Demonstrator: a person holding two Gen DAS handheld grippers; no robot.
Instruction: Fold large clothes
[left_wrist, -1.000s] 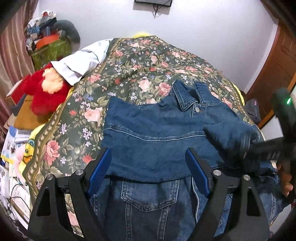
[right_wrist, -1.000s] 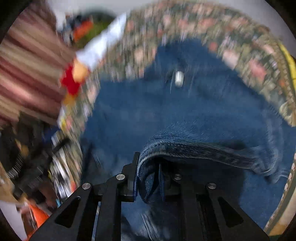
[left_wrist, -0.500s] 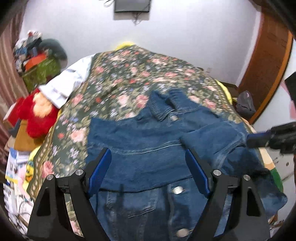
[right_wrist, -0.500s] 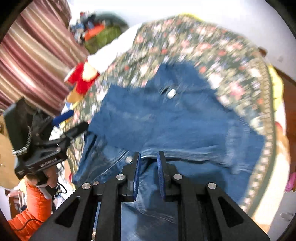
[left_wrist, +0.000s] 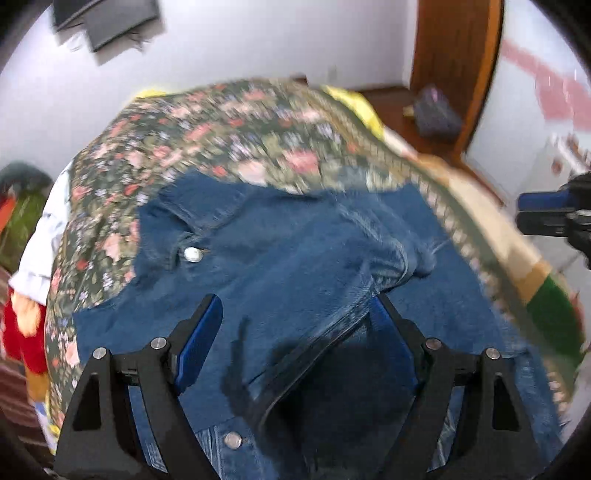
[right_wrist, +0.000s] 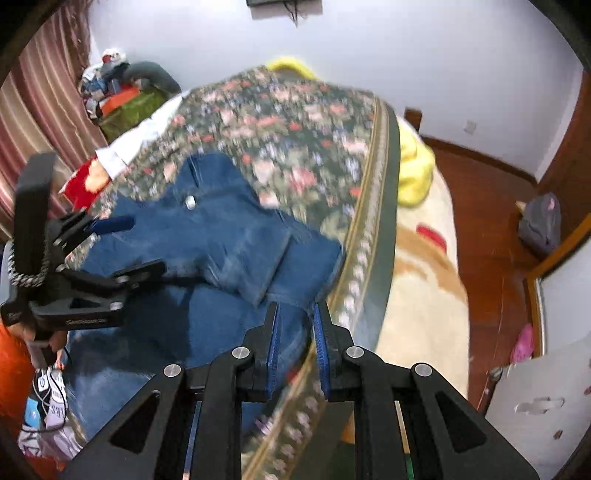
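Denim jacket (left_wrist: 295, 266): mid-blue, paler fade along the seams; silver-white snap buttons (left_wrist: 192, 254). Bedspread (right_wrist: 295, 140), upper centre of right wrist view: dark green ground, pink and red roses, small pale flowers, tan banded border. Blanket (right_wrist: 424, 295), right of it: cream with brown and red patches. Pillow (right_wrist: 413, 166): bright yellow. Plush toy (right_wrist: 83, 181), left: red and peach. Curtain (right_wrist: 48, 103), upper left: maroon and pink stripes. Wall (right_wrist: 406, 55): pale lavender-white. Floor (right_wrist: 491, 229), right: reddish-brown wood. Gripper pads (left_wrist: 199, 339): blue on black frames.
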